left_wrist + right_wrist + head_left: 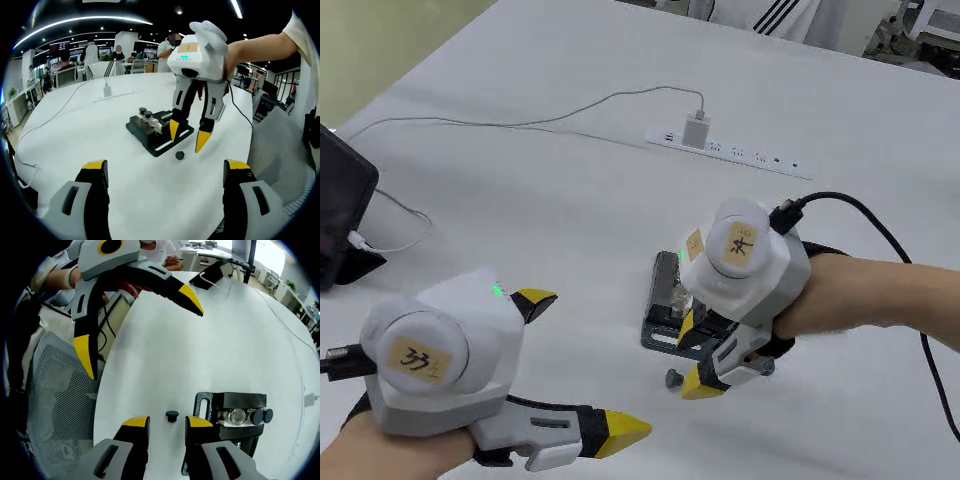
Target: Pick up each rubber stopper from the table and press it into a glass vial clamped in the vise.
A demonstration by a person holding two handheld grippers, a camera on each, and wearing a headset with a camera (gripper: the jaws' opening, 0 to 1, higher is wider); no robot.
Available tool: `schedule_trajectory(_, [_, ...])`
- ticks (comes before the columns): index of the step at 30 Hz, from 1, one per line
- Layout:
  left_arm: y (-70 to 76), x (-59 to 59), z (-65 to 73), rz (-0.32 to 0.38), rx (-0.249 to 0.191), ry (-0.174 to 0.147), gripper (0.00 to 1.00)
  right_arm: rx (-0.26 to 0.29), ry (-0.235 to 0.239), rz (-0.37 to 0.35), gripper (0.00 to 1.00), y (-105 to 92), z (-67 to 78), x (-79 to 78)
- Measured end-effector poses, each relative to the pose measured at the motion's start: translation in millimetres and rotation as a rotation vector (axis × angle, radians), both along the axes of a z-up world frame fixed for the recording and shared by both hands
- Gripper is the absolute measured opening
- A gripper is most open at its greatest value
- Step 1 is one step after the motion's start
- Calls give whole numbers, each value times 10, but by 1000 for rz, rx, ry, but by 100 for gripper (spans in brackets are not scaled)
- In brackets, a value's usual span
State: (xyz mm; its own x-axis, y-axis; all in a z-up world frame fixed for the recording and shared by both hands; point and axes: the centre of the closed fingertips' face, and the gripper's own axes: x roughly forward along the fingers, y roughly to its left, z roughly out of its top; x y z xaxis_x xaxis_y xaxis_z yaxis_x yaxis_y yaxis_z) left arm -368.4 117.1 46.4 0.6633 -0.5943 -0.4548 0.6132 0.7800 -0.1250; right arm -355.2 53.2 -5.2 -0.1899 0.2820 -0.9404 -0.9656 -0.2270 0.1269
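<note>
The stopper [172,415] is small, dark grey rubber, with a flanged head on a narrower plug. It's loose on the table [540,200], just beside the near edge of the vise [240,405] base and not touching it. We can't say for sure whether it stands or lies on its side. In the head view it reads as tipped over.

Key relation: in the right gripper view it sits dead ahead of the right gripper [167,424], on the centreline between the two yellow tips and just past them. The gripper points down at it and the tips look to be off the table. The jaws stand at a moderate gap, wider than the stopper, with nothing in them. We judge that a straight drop and a close will get it, with no sideways correction.

The vise holds three vials in a row. Two carry seated stoppers [256,416]. The open vial [236,416], nearest the loose one, is clear glass with a bare mouth, so that's our target, close by.

The left gripper [582,365] is well apart, nearer us, jaws spread wide and empty. Right is much closer, so right picks.
</note>
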Motion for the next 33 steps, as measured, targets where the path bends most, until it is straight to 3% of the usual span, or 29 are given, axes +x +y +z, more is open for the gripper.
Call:
schedule_trajectory(19, [49, -56, -68, 22, -20, 14, 94, -92, 0, 64, 17, 25, -220, -12])
schedule_trajectory(33, [52, -71, -104, 26, -29, 23, 94, -101, 9, 64, 12, 55, -269, -13])
